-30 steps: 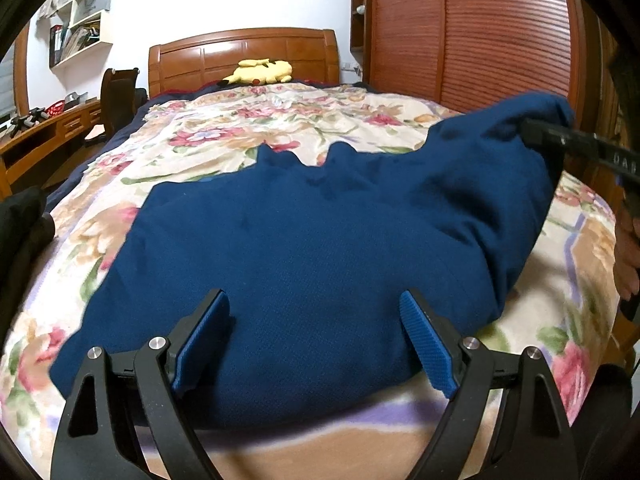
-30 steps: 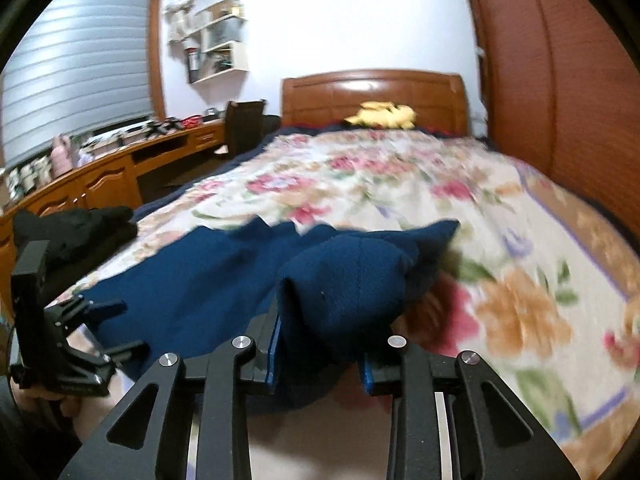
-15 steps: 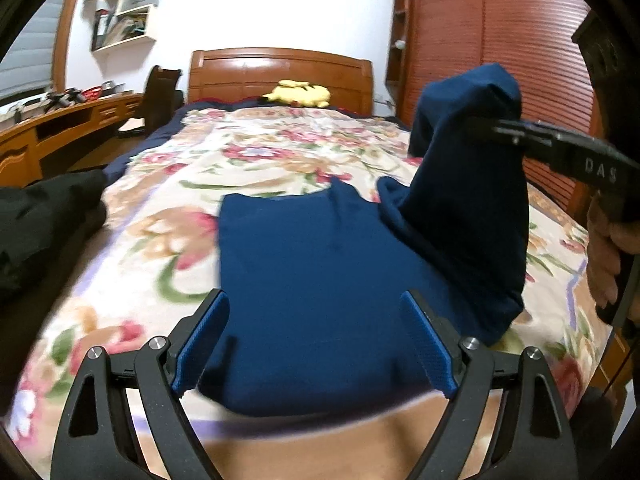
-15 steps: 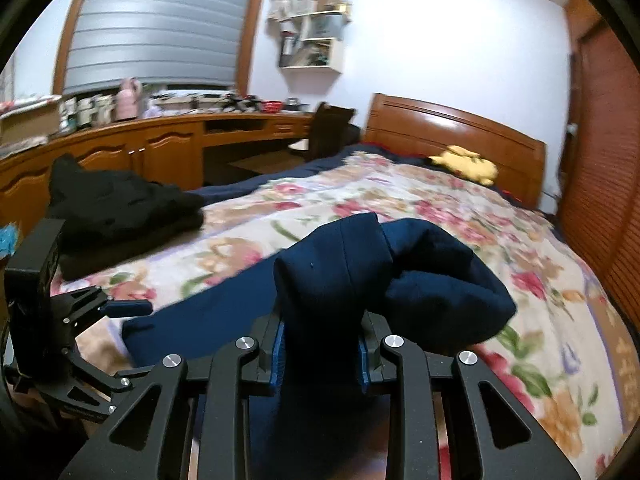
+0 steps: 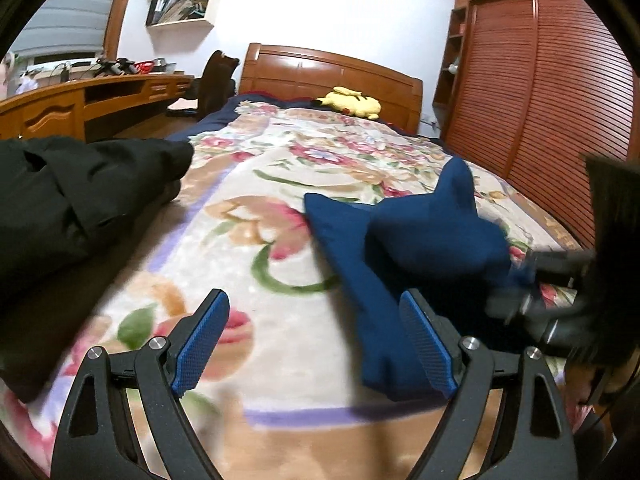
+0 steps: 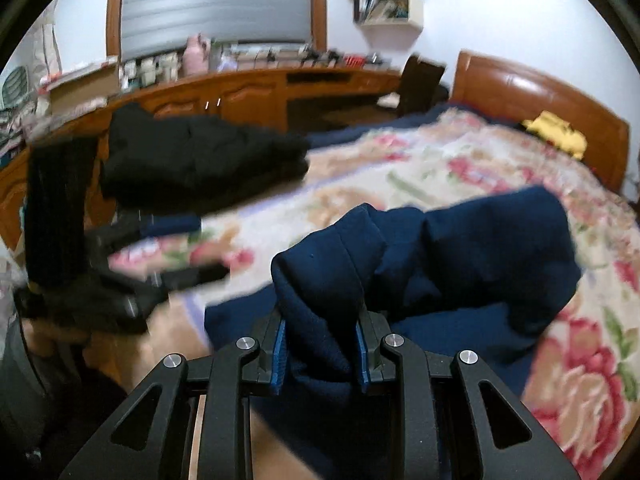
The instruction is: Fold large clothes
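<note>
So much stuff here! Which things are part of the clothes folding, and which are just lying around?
In the job:
- blue garment, pinched in the right gripper
- left gripper, open and empty
- floral bed cover underneath

Lying about:
- black clothes
- yellow plush toy
- desk clutter

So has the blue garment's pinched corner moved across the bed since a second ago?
Yes. The right gripper, shut on the blue garment, has carried the fold from the wardrobe side toward the black clothes.

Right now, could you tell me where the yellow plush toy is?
The yellow plush toy lies at the far end of the bed, against the wooden headboard.
</note>
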`<state>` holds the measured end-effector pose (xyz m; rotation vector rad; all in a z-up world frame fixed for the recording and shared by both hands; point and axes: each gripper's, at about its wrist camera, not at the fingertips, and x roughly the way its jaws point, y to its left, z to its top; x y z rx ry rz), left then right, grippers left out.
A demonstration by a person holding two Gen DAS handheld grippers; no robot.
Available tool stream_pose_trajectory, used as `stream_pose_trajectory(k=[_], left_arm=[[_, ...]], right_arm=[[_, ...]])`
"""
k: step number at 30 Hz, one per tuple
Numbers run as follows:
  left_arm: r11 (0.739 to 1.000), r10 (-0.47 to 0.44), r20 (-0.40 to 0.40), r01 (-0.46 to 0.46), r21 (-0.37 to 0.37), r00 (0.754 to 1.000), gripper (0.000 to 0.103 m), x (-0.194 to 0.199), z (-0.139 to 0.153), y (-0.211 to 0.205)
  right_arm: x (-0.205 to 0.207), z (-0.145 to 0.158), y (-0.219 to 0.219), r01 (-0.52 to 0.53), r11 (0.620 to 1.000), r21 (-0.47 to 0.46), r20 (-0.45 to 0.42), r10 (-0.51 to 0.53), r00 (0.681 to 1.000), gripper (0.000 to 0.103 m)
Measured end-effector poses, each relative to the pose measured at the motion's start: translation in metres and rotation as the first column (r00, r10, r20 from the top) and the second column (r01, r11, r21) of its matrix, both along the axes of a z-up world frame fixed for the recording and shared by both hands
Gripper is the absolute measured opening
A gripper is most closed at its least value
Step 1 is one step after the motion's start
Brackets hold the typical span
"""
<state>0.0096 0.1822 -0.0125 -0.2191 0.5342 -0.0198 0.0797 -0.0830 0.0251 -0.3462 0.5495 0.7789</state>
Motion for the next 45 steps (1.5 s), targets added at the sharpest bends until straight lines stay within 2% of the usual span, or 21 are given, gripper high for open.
stream_pose_trajectory(k=[2, 4, 6, 9, 13, 17, 22, 26, 27, 32, 34, 35, 37, 43, 45], left_arm=[[1.0, 0.007, -0.001, -0.007, -0.004, 1.0, 0.088, 0.0, -0.001, 0.005], [1.0, 0.011, -0.002, -0.011, -0.01, 1.0, 0.088, 0.0, -0.001, 0.007], [1.0, 0.012, 0.0, -0.012, -0.013, 1.0, 0.088, -0.001, -0.002, 0.008], [1.0, 0.01, 0.003, -0.01, -0.008, 1.0, 0.088, -0.001, -0.001, 0.006], [1.0, 0.007, 0.007, -0.007, -0.005, 1.0, 0.088, -0.003, 0.0, 0.005], [1.0, 0.0, 0.022, 0.0, -0.017, 1.0, 0.088, -0.003, 0.003, 0.003], [0.998, -0.052, 0.053, 0.055, -0.044, 0.997, 0.088, -0.001, 0.013, -0.01], [0.991, -0.127, 0.054, 0.129, -0.043, 0.99, 0.087, 0.01, 0.018, -0.031], [0.989, -0.139, 0.049, 0.141, -0.041, 0.989, 0.082, 0.013, 0.017, -0.034], [0.986, -0.163, -0.009, 0.164, 0.01, 0.987, 0.044, 0.028, 0.011, -0.048], [0.98, -0.197, -0.026, 0.198, 0.015, 0.98, 0.023, 0.027, 0.008, -0.051], [0.979, -0.204, -0.031, 0.205, 0.024, 0.978, 0.02, 0.026, 0.008, -0.052], [0.977, -0.205, -0.041, 0.207, 0.05, 0.978, 0.016, 0.021, 0.007, -0.055], [0.981, -0.175, -0.076, 0.18, 0.068, 0.982, 0.015, 0.009, -0.002, -0.04], [0.984, -0.163, -0.089, 0.169, 0.057, 0.982, 0.015, 0.007, -0.007, -0.032]], right_arm=[[0.006, -0.011, 0.016, -0.014, 0.998, -0.057, 0.003, 0.014, 1.0, 0.029], [0.008, -0.009, 0.02, -0.01, 0.998, -0.063, 0.029, 0.012, 1.0, 0.035], [0.012, -0.002, 0.016, -0.023, 1.0, -0.006, -0.001, 0.023, 1.0, 0.051], [0.017, 0.016, 0.002, -0.037, 0.998, 0.049, -0.034, 0.039, 0.999, 0.067], [0.012, 0.036, -0.03, -0.038, 0.997, 0.065, 0.034, 0.036, 0.999, 0.072], [0.027, 0.051, -0.066, 0.043, 0.997, 0.065, 0.094, -0.049, 0.994, 0.072], [0.085, 0.035, -0.09, 0.19, 0.982, 0.008, 0.065, -0.19, 0.98, 0.072], [0.131, 0.022, -0.088, 0.266, 0.964, -0.015, 0.063, -0.264, 0.962, 0.072], [0.139, 0.019, -0.088, 0.283, 0.959, -0.014, 0.059, -0.282, 0.958, 0.072], [0.19, 0.012, -0.089, 0.341, 0.94, -0.011, 0.032, -0.34, 0.94, 0.072], [0.213, 0.006, -0.091, 0.361, 0.933, -0.006, 0.011, -0.361, 0.933, 0.072], [0.229, 0.003, -0.091, 0.371, 0.929, -0.001, -0.002, -0.371, 0.929, 0.072], [0.219, 0.0, -0.097, 0.388, 0.922, 0.008, -0.012, -0.388, 0.922, 0.072], [0.276, -0.009, -0.111, 0.425, 0.898, 0.112, -0.098, -0.416, 0.904, 0.072], [0.298, -0.018, -0.113, 0.419, 0.898, 0.133, -0.152, -0.4, 0.904, 0.072]])
